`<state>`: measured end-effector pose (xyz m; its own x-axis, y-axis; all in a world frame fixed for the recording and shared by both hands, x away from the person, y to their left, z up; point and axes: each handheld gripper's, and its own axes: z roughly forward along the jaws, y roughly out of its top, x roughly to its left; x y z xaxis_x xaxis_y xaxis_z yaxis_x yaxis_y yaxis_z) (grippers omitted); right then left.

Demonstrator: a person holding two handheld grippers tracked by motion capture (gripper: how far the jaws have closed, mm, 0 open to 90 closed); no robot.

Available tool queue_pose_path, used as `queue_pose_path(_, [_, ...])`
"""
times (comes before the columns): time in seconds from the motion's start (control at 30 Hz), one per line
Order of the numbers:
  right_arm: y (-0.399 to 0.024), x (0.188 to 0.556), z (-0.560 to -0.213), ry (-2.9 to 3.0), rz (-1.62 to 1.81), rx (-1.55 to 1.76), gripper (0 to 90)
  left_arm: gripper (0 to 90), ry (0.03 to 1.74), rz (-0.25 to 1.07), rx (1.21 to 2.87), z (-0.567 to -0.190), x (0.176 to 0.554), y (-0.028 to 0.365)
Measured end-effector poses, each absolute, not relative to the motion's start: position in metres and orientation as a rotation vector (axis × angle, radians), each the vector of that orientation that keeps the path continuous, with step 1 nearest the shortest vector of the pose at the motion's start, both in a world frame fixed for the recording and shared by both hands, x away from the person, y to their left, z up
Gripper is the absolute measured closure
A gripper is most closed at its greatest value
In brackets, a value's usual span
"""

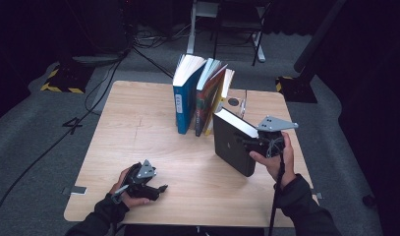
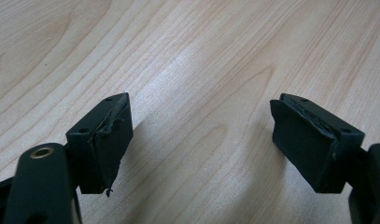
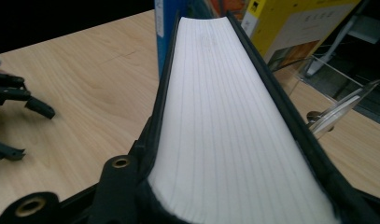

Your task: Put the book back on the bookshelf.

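In the high view, the right gripper (image 1: pixel 247 142) holds a thick black book (image 1: pixel 232 141) upright and tilted above the right part of the wooden desk (image 1: pixel 138 142). Its jaws are clamped across the book's covers, the white page edge facing up. The book hangs just in front of a row of standing books near the far edge: a blue book (image 1: pixel 185 101), a colourful one (image 1: pixel 210 96) beside it, and a yellow book (image 1: pixel 222 98) leaning at the right end. Whether the black book touches the row I cannot tell. A clear bookend (image 1: pixel 243 104) stands behind the black book. The left gripper (image 1: pixel 156 189) rests low over the near left part of the desk, well apart from the books, held in the person's left hand (image 1: pixel 126 189).

In the left gripper view, the two black jaws stand wide apart with nothing between them, bare wood grain below.

In the right gripper view, the black book (image 3: pixel 225 116) runs away from the camera between the jaws, which press on its covers at both sides of the white page block. The blue book (image 3: pixel 163 28) and the yellow book (image 3: pixel 290 23) rise beyond its far end, the clear bookend (image 3: pixel 341 109) is at the right, and the left gripper (image 3: pixel 19 121) shows at the left edge with its jaws parted.
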<state>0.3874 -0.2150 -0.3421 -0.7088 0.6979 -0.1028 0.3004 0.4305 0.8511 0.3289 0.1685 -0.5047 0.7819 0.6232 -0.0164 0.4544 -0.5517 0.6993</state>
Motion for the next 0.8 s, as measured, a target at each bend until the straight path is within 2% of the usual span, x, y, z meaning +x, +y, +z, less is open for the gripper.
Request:
queue_pose_path(0.47, [-0.207, 0.408, -0.332, 2.033, 1.152, 1.043, 53.7, 20.9, 0.777, 0.300, 2.257, -0.505, 0.328, 0.168])
queue_pose_path(0.8, [-0.214, 0.401, -0.339, 1.988, 1.189, 1.088, 53.6, 20.3, 0.761, 0.289, 2.261, -0.505, 0.329, 0.167])
